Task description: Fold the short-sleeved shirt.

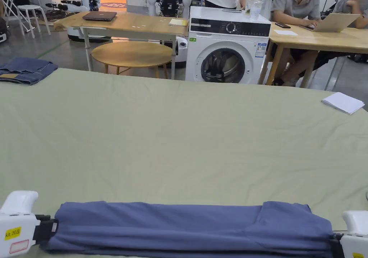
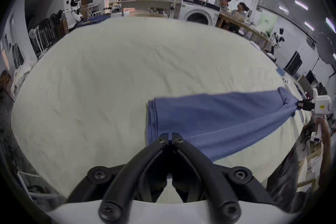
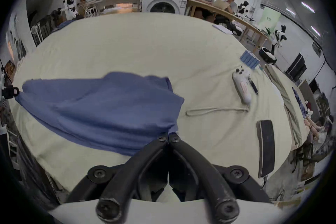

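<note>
Bedsheet (image 1: 179, 133) lies open beyond shirt (image 1: 187, 230); jeans (image 1: 25, 70), paper (image 1: 343, 102) at far corners.

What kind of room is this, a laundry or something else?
Probably a robotics lab or workshop, not a laundry: humanoid robots stand by the walls, a washing machine sits among work tables, and people work at a laptop.

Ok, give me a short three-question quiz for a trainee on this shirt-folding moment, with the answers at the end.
1. True or false: both tongs are shut on the blue shirt.
2. What lies at the far left corner of the green sheet? A) folded jeans B) a laptop C) a cup
3. Fill in: the shirt is stretched between the left tongs and the right tongs along the sheet's ____ edge.

Key: 1 true; 2 A, the folded jeans; 3 near.
</note>
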